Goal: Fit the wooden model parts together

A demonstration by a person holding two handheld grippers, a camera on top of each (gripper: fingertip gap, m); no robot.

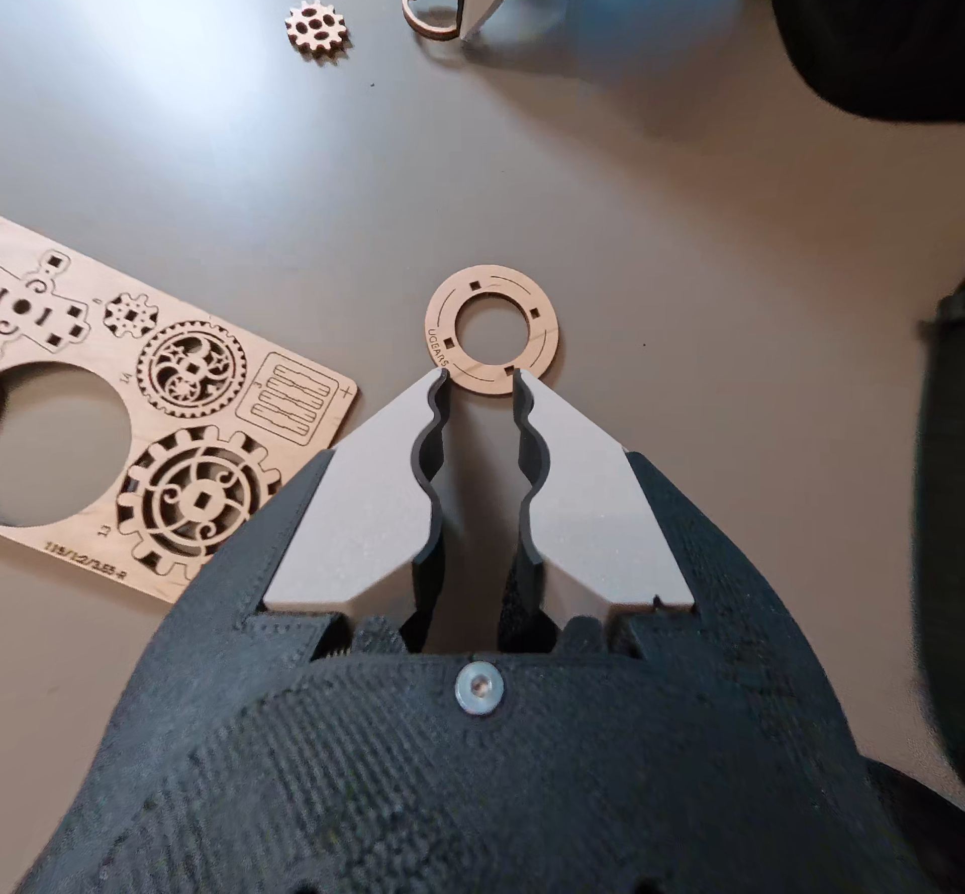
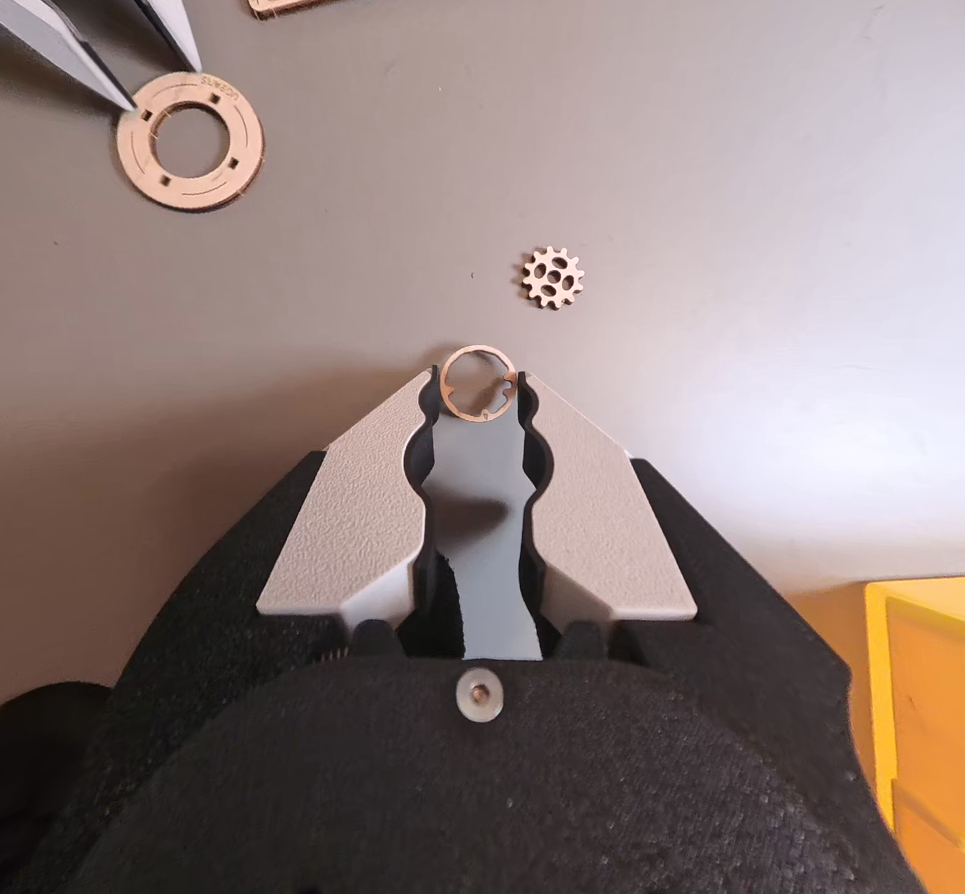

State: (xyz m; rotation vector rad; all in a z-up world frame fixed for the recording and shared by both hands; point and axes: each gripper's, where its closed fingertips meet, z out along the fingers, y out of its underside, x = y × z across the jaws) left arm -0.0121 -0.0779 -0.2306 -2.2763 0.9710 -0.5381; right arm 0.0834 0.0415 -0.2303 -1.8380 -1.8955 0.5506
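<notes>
The right gripper (image 2: 479, 379) pinches the thin notched wooden ring (image 2: 479, 382) by its edges just off the grey table (image 2: 731, 190), so squeezing too hard could snap it or ping it loose. The left gripper (image 1: 479, 373) is empty, jaws part-open, tips on the flat wooden washer disc (image 1: 491, 328), which could skid when the ring gets pressed in.

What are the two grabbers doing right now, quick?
Left gripper: open, holding nothing, its fingers at the edge of the flat wooden ring on the table.
Right gripper: shut on the thin wooden ring.
</notes>
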